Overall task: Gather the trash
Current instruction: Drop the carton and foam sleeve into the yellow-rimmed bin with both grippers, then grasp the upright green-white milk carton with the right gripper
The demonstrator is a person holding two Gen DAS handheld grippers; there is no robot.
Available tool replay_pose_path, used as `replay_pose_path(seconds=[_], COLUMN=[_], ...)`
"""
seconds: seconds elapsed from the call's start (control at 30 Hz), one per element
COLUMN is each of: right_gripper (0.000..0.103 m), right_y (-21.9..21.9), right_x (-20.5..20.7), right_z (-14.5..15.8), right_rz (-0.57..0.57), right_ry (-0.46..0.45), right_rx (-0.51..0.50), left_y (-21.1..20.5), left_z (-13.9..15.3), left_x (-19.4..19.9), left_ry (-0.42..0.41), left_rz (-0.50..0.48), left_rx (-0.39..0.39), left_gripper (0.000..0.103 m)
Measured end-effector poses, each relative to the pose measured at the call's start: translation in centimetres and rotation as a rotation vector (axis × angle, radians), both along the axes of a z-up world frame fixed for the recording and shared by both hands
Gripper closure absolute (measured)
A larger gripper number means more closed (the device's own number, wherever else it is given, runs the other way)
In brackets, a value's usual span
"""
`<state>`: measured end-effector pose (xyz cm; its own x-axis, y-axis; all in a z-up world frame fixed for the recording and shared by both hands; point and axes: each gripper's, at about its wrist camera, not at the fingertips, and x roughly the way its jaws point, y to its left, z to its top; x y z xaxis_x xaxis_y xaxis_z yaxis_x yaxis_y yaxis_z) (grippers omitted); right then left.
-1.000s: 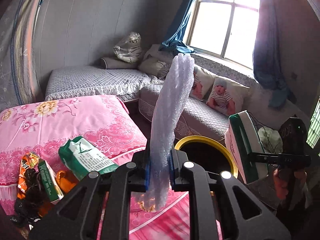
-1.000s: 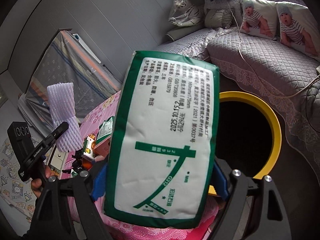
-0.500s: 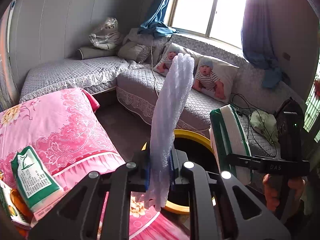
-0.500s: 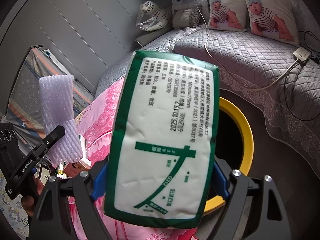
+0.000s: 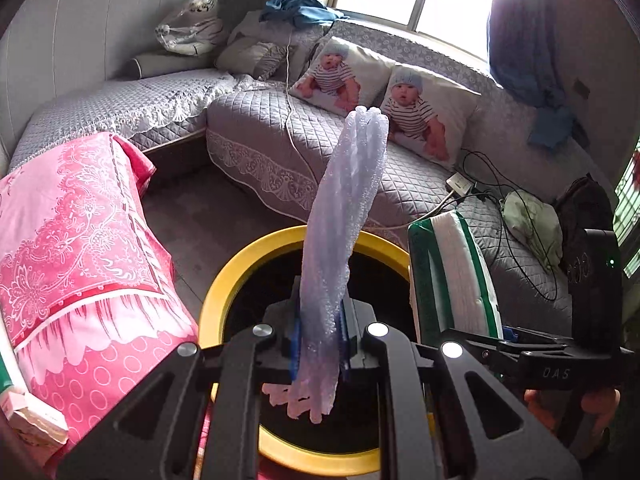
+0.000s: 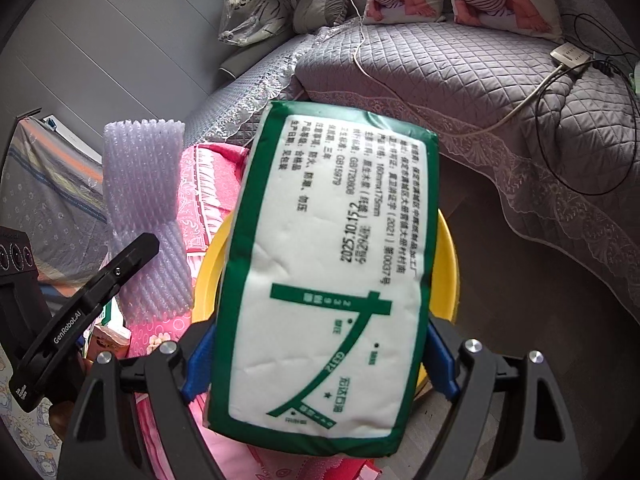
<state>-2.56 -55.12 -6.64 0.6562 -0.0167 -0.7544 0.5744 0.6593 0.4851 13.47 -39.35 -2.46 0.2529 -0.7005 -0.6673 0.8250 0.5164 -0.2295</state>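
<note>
pink cloth-covered table (image 5: 80, 264), small carton (image 5: 32, 428) at its edge, yellow-rimmed bin (image 5: 224, 280) on floor (image 5: 224, 216)

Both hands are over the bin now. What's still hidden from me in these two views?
- Bin interior: left wrist view, only black shadow inside the yellow rim; contents unreadable.
- Most of the bin: right wrist view, covered by the tissue pack.
- Foam net lower end: behind the left hand-held gripper.
- Pack's far face: neither view shows it.
</note>
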Motion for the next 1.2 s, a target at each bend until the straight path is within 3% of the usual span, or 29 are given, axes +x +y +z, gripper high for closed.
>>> replay_pose_path(seconds=[0.2, 0.27, 0.3, 0.33, 0.53, 0.8, 0.97, 1.1, 1.2], right_gripper=[0.020, 0.018, 0.017, 0.015, 0.011, 0.008, 0.008, 0.008, 0.008], right_y=[0.9, 1.0, 1.0, 0.9, 0.7, 3.7, 8.0, 14.5, 20.7], right_x=[0.5, 0.4, 0.2, -0.1, -2.4, -4.1, -2.0, 0.3, 1.9], right_z=[0.4, 0.8, 1.1, 1.4, 2.8, 3.7, 5.1, 6.7, 7.3], right_rz=[0.034, 0.014, -0.001, -0.014, -0.072, -0.018, 0.192, 0.463, 0.700], right_ry=[0.000, 0.000, -0.003, -0.009, -0.074, -0.220, -0.294, -0.323, -0.320], right_rx=[-0.023, -0.047, -0.062, -0.076, -0.097, -0.201, -0.264, -0.396, -0.481], left_y=[-0.7, -0.2, 0.3, 1.0, 3.6, 11.1, 18.7, 27.1, 33.8], left_z=[-0.4, -0.1, 0.0, 0.2, 1.2, 4.7, 7.0, 7.4, 7.0], left_x=[0.5, 1.1, 1.4, 1.6, 2.0, 1.1, -0.6, -2.2, -3.4], left_ry=[0.017, 0.029, 0.030, 0.017, -0.013, -0.097, -0.198, -0.257, -0.332], left_rz=[0.026, 0.062, 0.098, 0.137, 0.188, 0.284, 0.333, 0.404, 0.525], left_rx=[0.010, 0.000, -0.011, -0.031, -0.070, -0.166, -0.204, -0.211, -0.177], left_gripper=[0.086, 0.063, 0.029, 0.011, 0.010, 0.008, 0.008, 0.008, 0.008])
